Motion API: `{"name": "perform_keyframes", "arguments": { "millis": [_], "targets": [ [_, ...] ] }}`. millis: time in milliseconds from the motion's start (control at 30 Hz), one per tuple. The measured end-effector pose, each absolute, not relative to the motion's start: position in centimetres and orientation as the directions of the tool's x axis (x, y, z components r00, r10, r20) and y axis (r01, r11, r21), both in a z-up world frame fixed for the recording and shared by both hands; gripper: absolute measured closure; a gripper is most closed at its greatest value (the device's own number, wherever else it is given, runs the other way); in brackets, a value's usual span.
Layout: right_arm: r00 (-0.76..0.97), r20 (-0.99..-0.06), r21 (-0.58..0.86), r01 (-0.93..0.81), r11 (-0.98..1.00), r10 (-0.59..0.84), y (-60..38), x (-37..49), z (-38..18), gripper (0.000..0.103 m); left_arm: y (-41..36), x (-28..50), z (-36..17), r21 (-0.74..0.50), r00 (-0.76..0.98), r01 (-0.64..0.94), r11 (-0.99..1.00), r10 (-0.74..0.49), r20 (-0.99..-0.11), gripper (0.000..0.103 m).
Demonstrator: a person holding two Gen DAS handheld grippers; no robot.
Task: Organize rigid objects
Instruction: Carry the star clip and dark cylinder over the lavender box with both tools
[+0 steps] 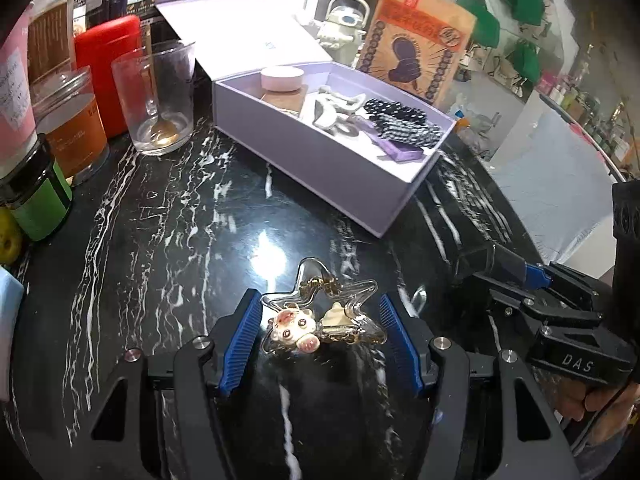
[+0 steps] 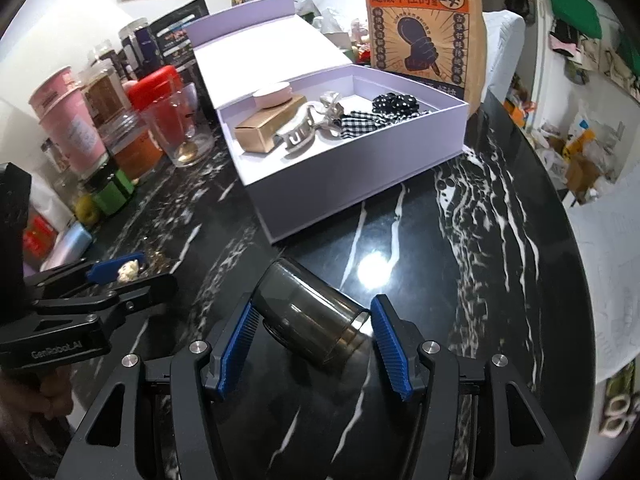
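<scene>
A clear star-shaped hair clip (image 1: 320, 314) with a small cartoon charm lies on the black marble table between the open fingers of my left gripper (image 1: 320, 320). A smoky grey cylinder (image 2: 310, 316) lies on its side between the open fingers of my right gripper (image 2: 310, 324). Neither gripper's pads visibly press on its object. An open lilac box (image 1: 320, 160) (image 2: 340, 184) sits beyond, holding a pink round tin, a gold box (image 2: 266, 128), a pale claw clip (image 2: 300, 132) and black-and-white bows (image 2: 384, 110). The right gripper (image 1: 520, 280) shows at the right of the left wrist view.
Jars, a red canister (image 1: 108, 72), a glass with a spoon (image 1: 158, 96) and pink cups (image 2: 68, 120) crowd the table's left side. A brown paper bag (image 2: 420, 28) stands behind the box. The round table edge (image 2: 580, 280) curves on the right.
</scene>
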State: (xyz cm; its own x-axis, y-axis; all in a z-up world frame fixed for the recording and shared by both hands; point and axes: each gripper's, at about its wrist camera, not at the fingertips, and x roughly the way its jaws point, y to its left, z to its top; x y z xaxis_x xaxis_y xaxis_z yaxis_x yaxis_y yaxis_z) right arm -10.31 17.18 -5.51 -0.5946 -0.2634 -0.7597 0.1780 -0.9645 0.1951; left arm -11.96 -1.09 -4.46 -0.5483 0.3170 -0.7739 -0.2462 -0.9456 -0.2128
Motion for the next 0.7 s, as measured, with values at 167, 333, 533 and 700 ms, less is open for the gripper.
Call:
{"name": "perform_keyframes", "arguments": {
  "millis": [167,333,533,700],
  "targets": [
    [-0.616,-0.738,0.190,0.202,-0.961,-0.275,16.7,-8.2,-4.2,0.045,-0.8,-10.3,-3.6,-0.216,-0.570,-0.251,-0.944,0.324,-0.755,0.042],
    [-0.626,-0.724,0.188,0.227,-0.956,-0.291,16.1,-6.8,-3.6,0.045,-0.7,-8.9,-2.9,-0.215,-0.588,-0.254,-0.943,0.326,-0.740,0.042],
    [-0.631,-0.712,0.197,0.243,-0.950,-0.309,15.8,-6.2,-3.2,0.045,-0.7,-8.6,-1.9,-0.215,-0.599,-0.267,-0.939,0.337,-0.727,0.042],
    [-0.633,-0.711,0.175,0.262,-0.949,-0.306,15.6,-6.9,-2.8,0.045,-0.5,-9.9,-1.3,-0.214,-0.608,-0.275,-0.938,0.341,-0.717,0.042]
  ]
}}
